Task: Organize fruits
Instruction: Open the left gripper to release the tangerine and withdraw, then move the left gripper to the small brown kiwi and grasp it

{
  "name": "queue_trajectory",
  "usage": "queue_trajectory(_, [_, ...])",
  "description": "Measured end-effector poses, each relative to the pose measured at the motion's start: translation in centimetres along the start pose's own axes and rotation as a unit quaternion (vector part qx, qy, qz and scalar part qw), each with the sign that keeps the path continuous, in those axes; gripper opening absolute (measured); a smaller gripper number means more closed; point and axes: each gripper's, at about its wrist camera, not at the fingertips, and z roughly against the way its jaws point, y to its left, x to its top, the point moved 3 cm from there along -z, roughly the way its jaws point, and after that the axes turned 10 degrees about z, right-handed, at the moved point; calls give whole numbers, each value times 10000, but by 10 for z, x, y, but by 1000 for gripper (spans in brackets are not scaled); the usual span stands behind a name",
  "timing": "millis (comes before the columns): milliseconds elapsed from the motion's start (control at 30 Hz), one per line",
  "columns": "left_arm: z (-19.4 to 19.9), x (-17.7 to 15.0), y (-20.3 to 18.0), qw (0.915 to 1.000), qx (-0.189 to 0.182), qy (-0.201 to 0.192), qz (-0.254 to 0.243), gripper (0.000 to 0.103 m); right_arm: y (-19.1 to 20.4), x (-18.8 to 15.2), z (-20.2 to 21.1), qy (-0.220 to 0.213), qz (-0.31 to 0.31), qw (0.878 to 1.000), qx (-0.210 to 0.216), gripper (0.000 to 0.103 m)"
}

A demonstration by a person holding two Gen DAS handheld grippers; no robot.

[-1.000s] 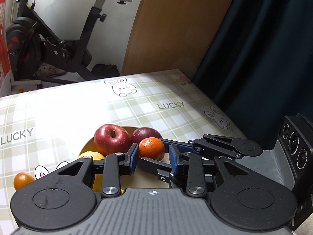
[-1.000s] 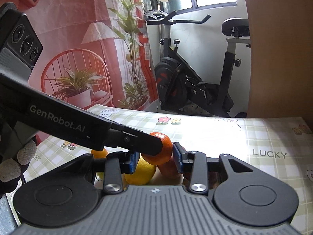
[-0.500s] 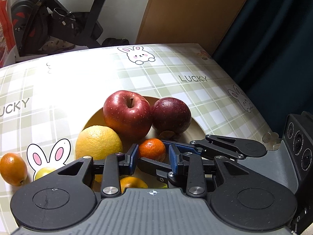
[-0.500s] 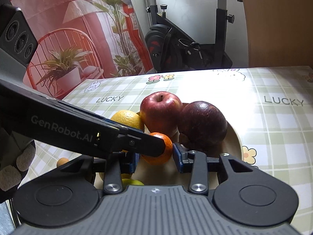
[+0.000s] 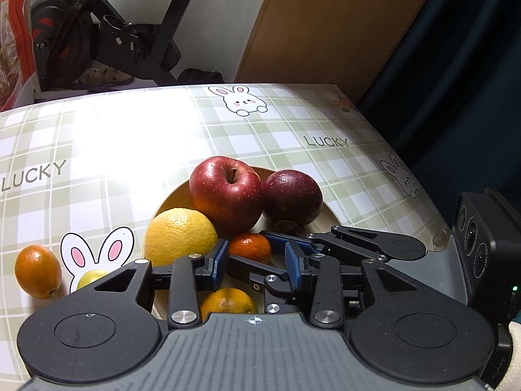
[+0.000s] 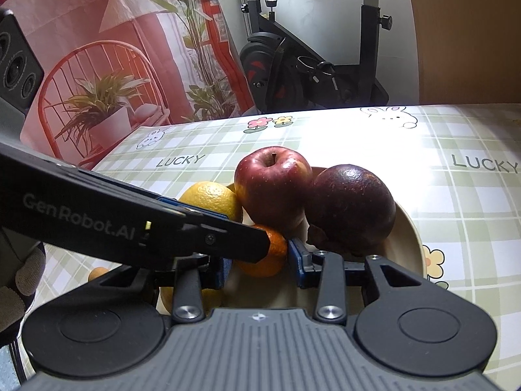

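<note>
A cream bowl (image 5: 329,224) sits in the middle of the checked counter (image 5: 130,150), which has bunnies and the word LUCKY on it. In the bowl are a red apple (image 5: 226,195), a dark red fruit (image 5: 293,195) touching its right side, and a big yellow fruit (image 5: 179,234) on the left. A little orange (image 5: 249,247) sits low in front of the apple, inside the bowl. Both claws meet at this little orange. The left claw (image 5: 256,251) has just been opening. The little orange is between its blue pads, but there is a gap on the right side, so this claw is not squeezing it. The right claw (image 6: 260,257) comes in from the right of the left view and is closed on the little orange, one pad pressed on each side. Another orange (image 5: 226,299) peeks out at the bottom of the bowl. Out on the counter, at the left of the frame, lie a small orange fruit (image 5: 37,270) and a small yellow-green fruit (image 5: 91,277) just beside the bowl. An exercise bike (image 5: 97,32) stands behind the counter.
</note>
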Motion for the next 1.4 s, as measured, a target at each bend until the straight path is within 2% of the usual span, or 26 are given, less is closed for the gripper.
queue_trajectory(200, [30, 2, 2, 9994, -120, -319, 85, 40, 6, 4, 2, 75, 61, 9999, -61, 46])
queue_trajectory(433, [82, 4, 18, 9965, -189, -801, 123, 40, 19, 13, 34, -302, 119, 9993, -179, 46])
queue_trajectory(700, [130, -10, 56, 9932, 46, -1119, 312, 40, 36, 16, 70, -655, 62, 9976, -199, 46])
queue_trajectory(1033, [135, -43, 87, 9946, 284, -907, 428, 40, 68, 5, 70, -440, 218, 9988, 11, 46])
queue_trajectory(1400, [117, -71, 105, 9957, 277, -670, 569, 40, 113, -30, 54, 341, 912, 9949, 276, 43])
